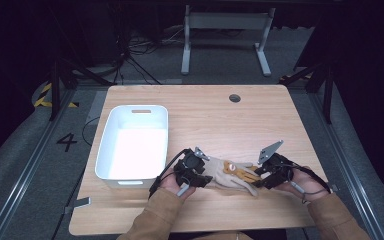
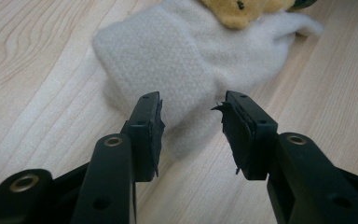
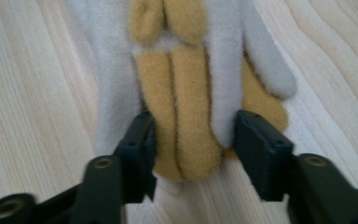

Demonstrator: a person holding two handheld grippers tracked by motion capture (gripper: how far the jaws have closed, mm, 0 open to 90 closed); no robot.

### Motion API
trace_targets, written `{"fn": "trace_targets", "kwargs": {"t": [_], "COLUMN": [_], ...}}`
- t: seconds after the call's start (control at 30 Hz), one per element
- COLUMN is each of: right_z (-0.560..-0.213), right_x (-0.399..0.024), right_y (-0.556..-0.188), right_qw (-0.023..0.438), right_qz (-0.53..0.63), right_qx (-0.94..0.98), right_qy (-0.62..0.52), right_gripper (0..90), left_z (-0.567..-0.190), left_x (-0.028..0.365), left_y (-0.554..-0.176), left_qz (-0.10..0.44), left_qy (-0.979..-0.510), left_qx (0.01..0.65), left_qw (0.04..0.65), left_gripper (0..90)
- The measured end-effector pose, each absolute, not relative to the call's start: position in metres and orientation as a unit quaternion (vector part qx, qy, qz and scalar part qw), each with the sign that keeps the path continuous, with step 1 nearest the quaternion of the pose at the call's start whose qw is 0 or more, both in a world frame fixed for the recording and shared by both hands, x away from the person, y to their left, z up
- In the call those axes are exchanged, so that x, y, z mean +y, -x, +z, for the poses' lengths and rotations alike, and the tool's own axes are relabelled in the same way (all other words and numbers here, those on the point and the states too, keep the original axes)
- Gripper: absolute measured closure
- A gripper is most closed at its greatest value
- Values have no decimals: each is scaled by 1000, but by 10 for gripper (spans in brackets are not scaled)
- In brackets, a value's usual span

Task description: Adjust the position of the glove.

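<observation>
A cream knitted glove (image 1: 235, 176) with a yellow plush patch lies flat near the table's front edge, between my two grippers. In the left gripper view its cuff (image 2: 168, 60) reaches down between the jaws of my left gripper (image 2: 191, 126), which stand apart; bare wood shows beside the right pad. In the high view the left gripper (image 1: 207, 179) is at the glove's left end and the right gripper (image 1: 259, 181) at its right end. My right gripper (image 3: 193, 140) straddles the glove's yellow and cream fingers (image 3: 191, 93), its pads close against them without visibly squeezing.
A white plastic bin (image 1: 105, 150) stands on the left half of the wooden table (image 1: 220, 120). A round cable hole (image 1: 235, 98) sits near the far edge. A person's sleeves come in from the bottom.
</observation>
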State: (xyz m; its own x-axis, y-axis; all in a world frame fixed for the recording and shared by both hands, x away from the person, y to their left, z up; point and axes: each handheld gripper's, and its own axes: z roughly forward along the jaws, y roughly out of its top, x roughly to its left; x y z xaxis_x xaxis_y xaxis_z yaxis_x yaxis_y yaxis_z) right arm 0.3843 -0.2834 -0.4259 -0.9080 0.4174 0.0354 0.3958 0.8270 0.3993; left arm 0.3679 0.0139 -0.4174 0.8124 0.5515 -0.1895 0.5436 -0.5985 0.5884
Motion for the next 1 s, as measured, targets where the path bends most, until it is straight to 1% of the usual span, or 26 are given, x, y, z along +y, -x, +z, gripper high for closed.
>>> {"fn": "trace_targets", "kwargs": {"t": [0.07,0.1,0.2,0.5,0.63,0.77,0.87,0.93,0.97,1.0], "right_z": [-424,-423,-422,-422,-423,-423,-423,-423,-423,-423], "right_x": [-284,-284,-283,-282,-282,-282,-282,-282,-282,-282], "right_y": [-384,-383,-383,-383,-383,-384,-384,-384,-384,-383], "right_qw": [29,30,37,40,38,37,37,38,38,40], "right_qz": [199,200,196,195,195,196,196,195,195,194], "right_qx": [955,956,957,957,957,957,957,957,957,957], "right_qy": [-217,-214,-210,-212,-211,-210,-210,-210,-210,-211], "right_gripper": [695,734,777,787,787,788,787,787,787,789], "left_z": [-418,-419,-421,-430,-434,-439,-437,-434,-434,-432], "left_x": [14,14,13,12,14,15,13,12,12,12], "left_y": [-368,-369,-369,-373,-377,-380,-377,-375,-375,-374], "left_qz": [5,4,2,-1,-5,-16,-4,6,6,7], "left_qy": [-893,-893,-893,-892,-889,-887,-893,-896,-896,-898], "left_qx": [309,309,313,332,351,356,343,336,336,329], "left_qw": [328,327,324,307,295,295,291,290,290,292], "left_gripper": [564,564,564,589,590,580,641,716,783,816]}}
